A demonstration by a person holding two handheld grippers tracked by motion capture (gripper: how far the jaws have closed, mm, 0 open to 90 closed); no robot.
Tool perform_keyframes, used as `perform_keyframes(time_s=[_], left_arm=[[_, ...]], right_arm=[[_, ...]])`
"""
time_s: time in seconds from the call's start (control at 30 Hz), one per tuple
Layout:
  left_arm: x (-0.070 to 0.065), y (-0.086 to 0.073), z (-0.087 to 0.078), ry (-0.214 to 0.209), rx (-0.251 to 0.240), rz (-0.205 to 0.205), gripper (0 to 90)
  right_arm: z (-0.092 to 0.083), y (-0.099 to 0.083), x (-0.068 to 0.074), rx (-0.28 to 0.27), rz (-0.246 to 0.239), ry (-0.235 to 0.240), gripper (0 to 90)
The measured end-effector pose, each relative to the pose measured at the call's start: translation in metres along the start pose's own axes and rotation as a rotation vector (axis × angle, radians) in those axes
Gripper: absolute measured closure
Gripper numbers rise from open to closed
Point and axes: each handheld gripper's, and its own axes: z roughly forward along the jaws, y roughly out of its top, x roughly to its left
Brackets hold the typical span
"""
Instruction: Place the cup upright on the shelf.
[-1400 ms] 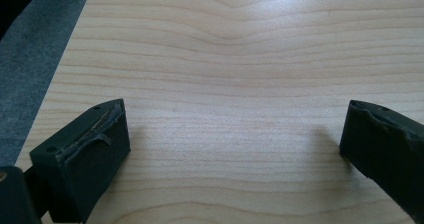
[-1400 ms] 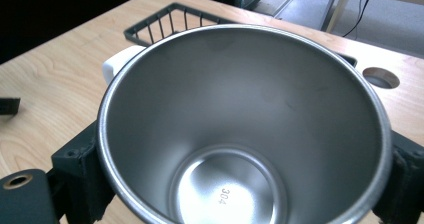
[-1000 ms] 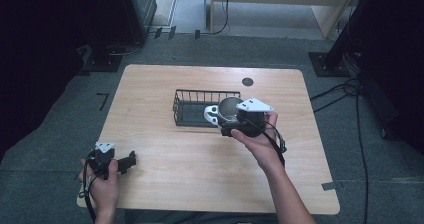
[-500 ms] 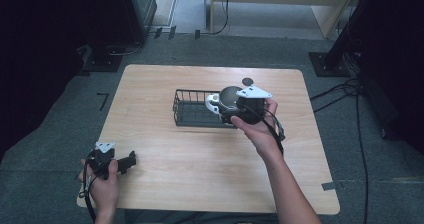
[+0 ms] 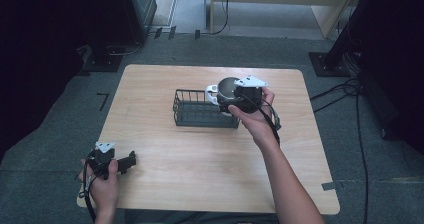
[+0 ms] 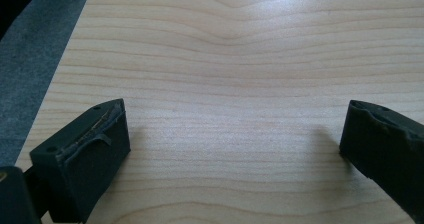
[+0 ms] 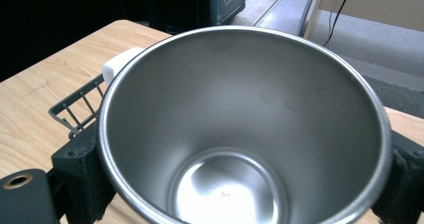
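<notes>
Steel cup point(image 7: 240, 134): clamped in right tool point(image 5: 239, 98), over wire basket point(image 5: 200, 113)'s right end; probably lowering next. Left tool point(image 5: 116, 160): agape, empty, near-left of basket.

Readable text: nope, nothing legible anywhere.
Steel cup point(image 7: 245, 134): there's a tiny stamped mark on the inside bottom, way too small to read.
Tabletop point(image 5: 200, 154): just plain wood grain, no labels.

Brushed steel cup point(image 7: 240, 129), seemingly wood-grain table point(image 6: 240, 49)
</notes>
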Motion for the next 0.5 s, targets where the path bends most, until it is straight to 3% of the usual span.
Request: perform_keyframes(time_s=[0.23,0.5], left_arm=[[0.000,0.000,0.000,0.000,0.000,0.000,0.0],[0.000,0.000,0.000,0.000,0.000,0.000,0.0]], right_arm=[[0.013,0.005,0.000,-0.011,-0.018,0.008,6.8],[0.035,0.004,0.002,0.019,-0.035,-0.006,6.8]])
